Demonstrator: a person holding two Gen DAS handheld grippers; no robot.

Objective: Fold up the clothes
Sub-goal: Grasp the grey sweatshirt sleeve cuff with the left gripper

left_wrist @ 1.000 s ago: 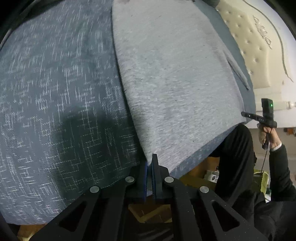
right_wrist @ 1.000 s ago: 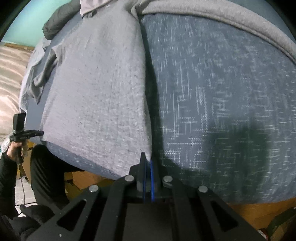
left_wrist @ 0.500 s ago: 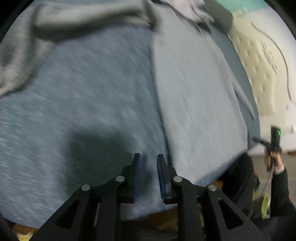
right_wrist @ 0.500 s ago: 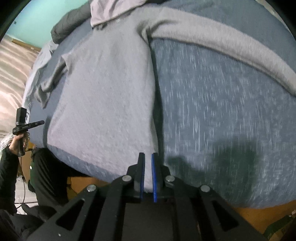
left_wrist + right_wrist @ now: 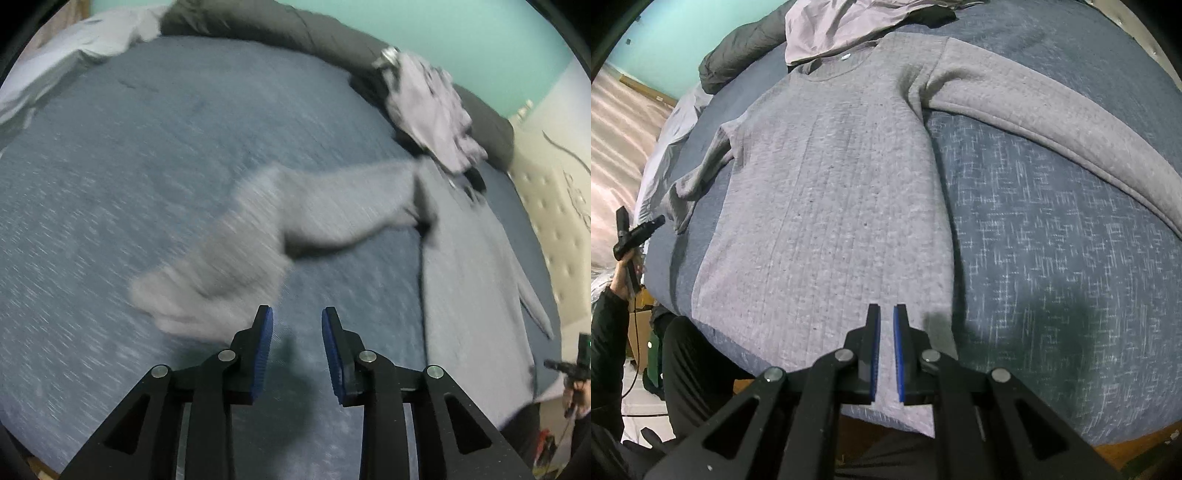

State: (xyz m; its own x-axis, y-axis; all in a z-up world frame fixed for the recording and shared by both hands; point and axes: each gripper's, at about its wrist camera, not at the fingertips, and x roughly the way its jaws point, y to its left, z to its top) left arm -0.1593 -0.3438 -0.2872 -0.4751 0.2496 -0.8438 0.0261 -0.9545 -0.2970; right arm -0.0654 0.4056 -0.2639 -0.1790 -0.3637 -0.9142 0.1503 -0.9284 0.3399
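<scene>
Left wrist view: left gripper [image 5: 297, 325] jaws wide apart, nothing between them, over the blue bedspread [image 5: 122, 177]. Frame is motion-blurred. One sleeve [image 5: 280, 229] of the grey sweater [image 5: 476, 280] stretches out just ahead and left of the fingertips; sweater body lies ahead-right, running toward the bed edge. Crumpled lilac garment [image 5: 432, 107] and dark duvet [image 5: 295, 33] far ahead. Cream tufted headboard [image 5: 554, 206] at far right.

Right wrist view: right gripper [image 5: 885, 314] jaws parted by a narrow gap, empty, fingertips over the sweater's [image 5: 827, 206] lower hem near its right side edge; whether they touch the fabric, can't tell. Sweater flat, front up, collar far ahead. Right sleeve [image 5: 1060, 122] runs ahead-right across the bedspread [image 5: 1052, 266]; other sleeve [image 5: 701, 177] bunched ahead-left. Lilac garment [image 5: 834, 26] beyond the collar.
</scene>
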